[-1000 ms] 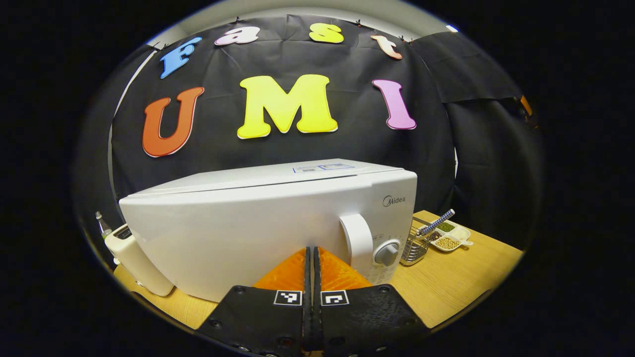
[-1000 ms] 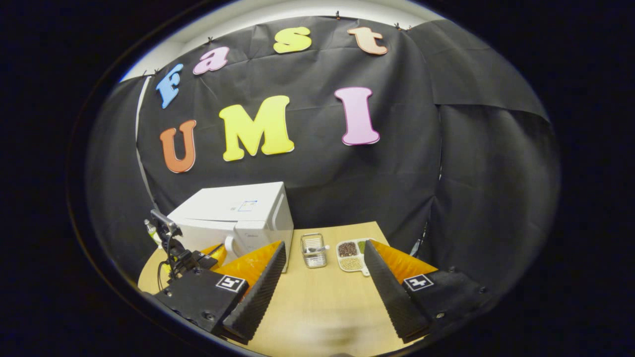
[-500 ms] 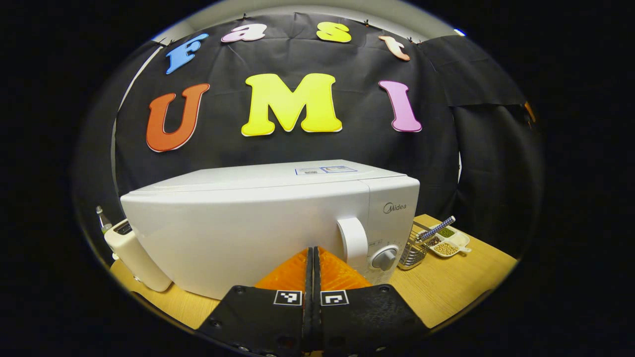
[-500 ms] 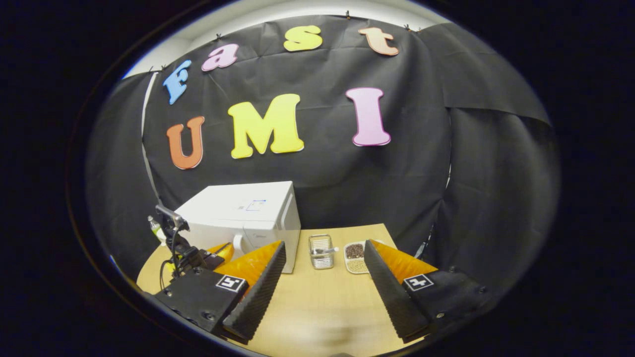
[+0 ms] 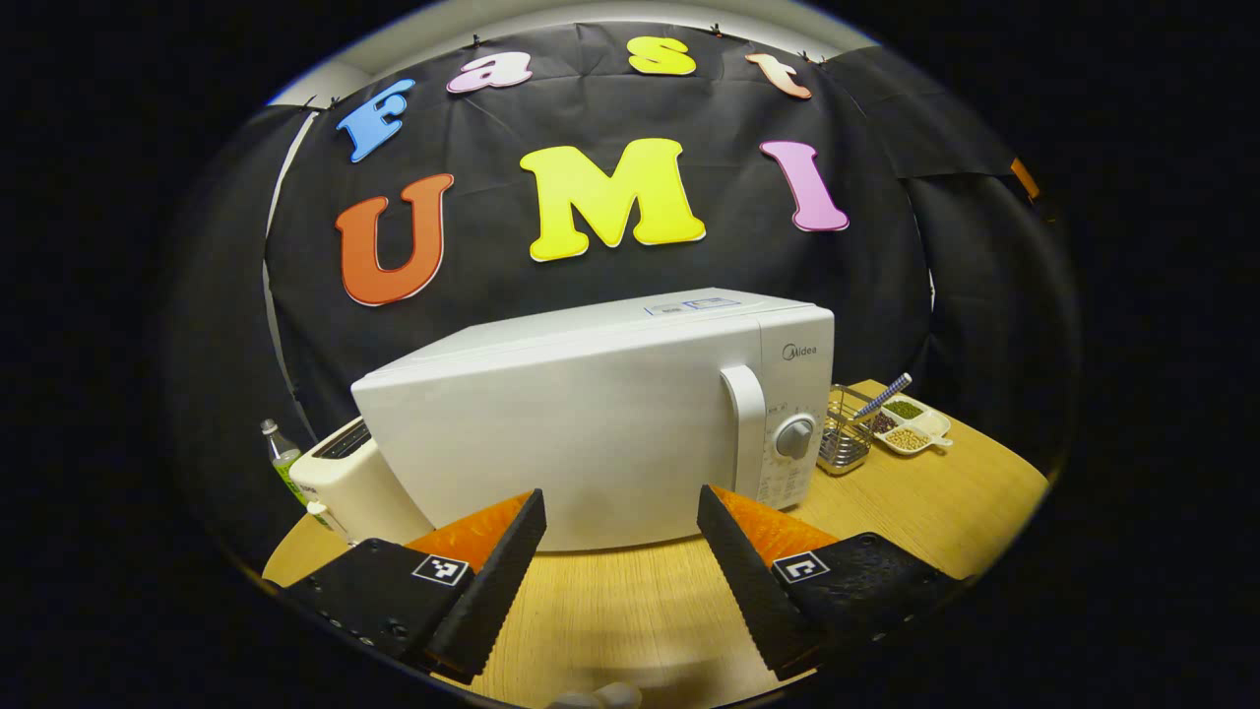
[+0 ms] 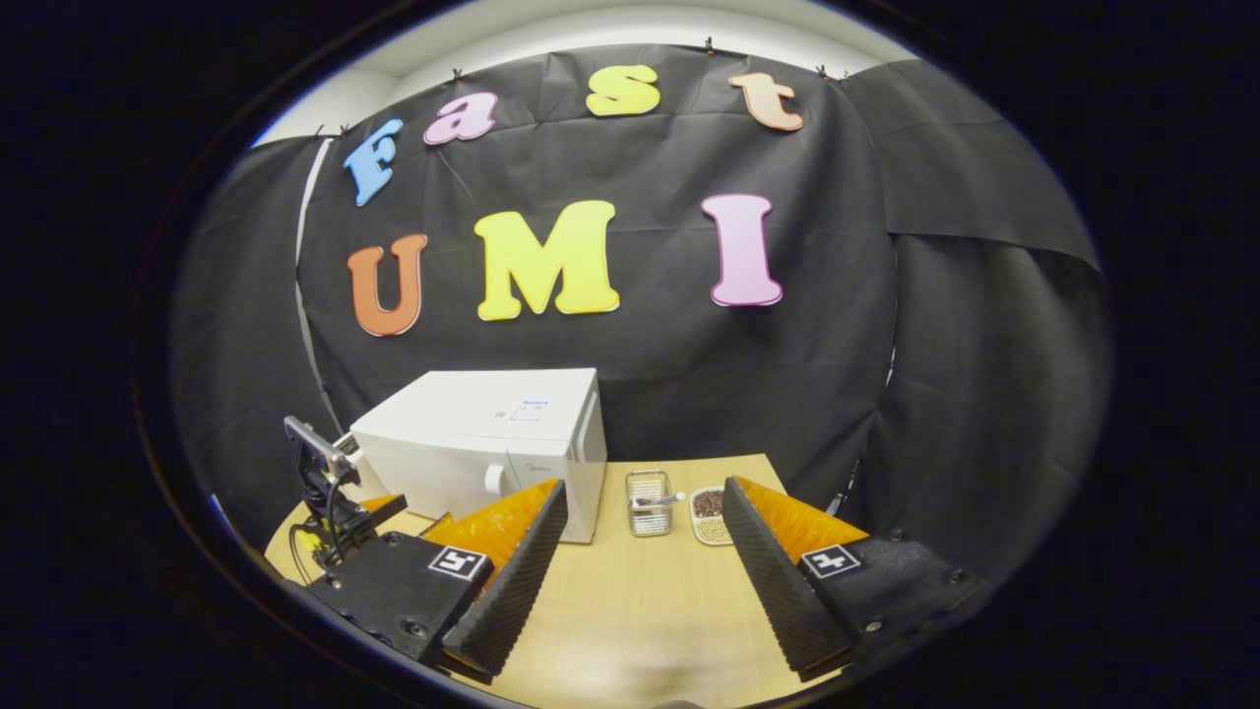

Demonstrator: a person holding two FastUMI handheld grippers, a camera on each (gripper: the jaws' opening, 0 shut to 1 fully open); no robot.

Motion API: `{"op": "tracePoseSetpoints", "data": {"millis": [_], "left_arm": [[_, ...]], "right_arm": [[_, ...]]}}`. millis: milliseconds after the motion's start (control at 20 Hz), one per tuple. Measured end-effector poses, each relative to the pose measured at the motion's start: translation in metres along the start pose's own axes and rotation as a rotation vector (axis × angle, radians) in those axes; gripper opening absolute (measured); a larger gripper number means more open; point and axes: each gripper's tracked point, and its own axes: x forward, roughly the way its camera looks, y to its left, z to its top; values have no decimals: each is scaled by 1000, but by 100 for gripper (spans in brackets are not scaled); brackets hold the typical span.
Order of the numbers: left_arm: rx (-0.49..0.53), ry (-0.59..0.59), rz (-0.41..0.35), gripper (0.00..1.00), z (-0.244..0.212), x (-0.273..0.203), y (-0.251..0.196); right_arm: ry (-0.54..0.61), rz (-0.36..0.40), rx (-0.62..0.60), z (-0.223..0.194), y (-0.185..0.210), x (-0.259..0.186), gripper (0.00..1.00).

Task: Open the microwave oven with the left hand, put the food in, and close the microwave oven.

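The left claw (image 5: 618,512) stands with its two fingers spread wide and nothing between them, hovering low over the wooden surface (image 5: 630,601) just in front of the microwave oven (image 5: 600,414). Its orange-backed fingers (image 5: 492,571) point at the white door, a little short of it and not touching. The door is shut; its upright white handle (image 5: 745,428) sits toward the right end of the front, with a round grey dial (image 5: 795,436) just right of that.

In the right gripper view the left claw shows again, low at the left near the oven's front, with its camera mount rising above it.

The right claw (image 6: 640,517) is likewise wide open and empty, held farther back from the oven over the near part of the surface (image 6: 640,611). Between its fingers, farther off, stand a small wire basket (image 6: 649,502) with a utensil laid across it and, just right of that, a white divided dish (image 6: 711,512) holding beans and grains. From the left gripper view the same basket (image 5: 845,443) and dish (image 5: 911,425) sit to the right of the oven, with a blue-patterned handle (image 5: 881,396) sticking up from the basket.

To the left of the oven, close beside it, is a cream toaster (image 5: 349,487), and behind that a small clear bottle (image 5: 279,451) with a green label.
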Motion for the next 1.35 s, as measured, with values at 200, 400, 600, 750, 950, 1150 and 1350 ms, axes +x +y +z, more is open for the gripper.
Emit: {"op": "tracePoseSetpoints", "data": {"millis": [200,400,600,750,950,1150,1350], "left_arm": [[-51,-51,-14,96,43,-65,15],[-113,-129,18,96,103,-142,53],[-99,-203,73,96,157,-204,93],[-151,-243,80,96,188,-234,107],[-137,-313,95,96,217,-255,117],[-142,-336,98,96,223,-262,118],[-124,-338,89,96,225,-263,116]], "right_arm": [[-27,18,-9,2,19,-20,100],[-110,35,-17,28,41,-47,92],[-227,44,-53,64,59,-80,92],[-283,59,-27,85,73,-99,92],[-312,62,-28,97,80,-113,91],[-305,73,-21,95,85,-118,92],[-304,62,-17,95,79,-122,91]]}}
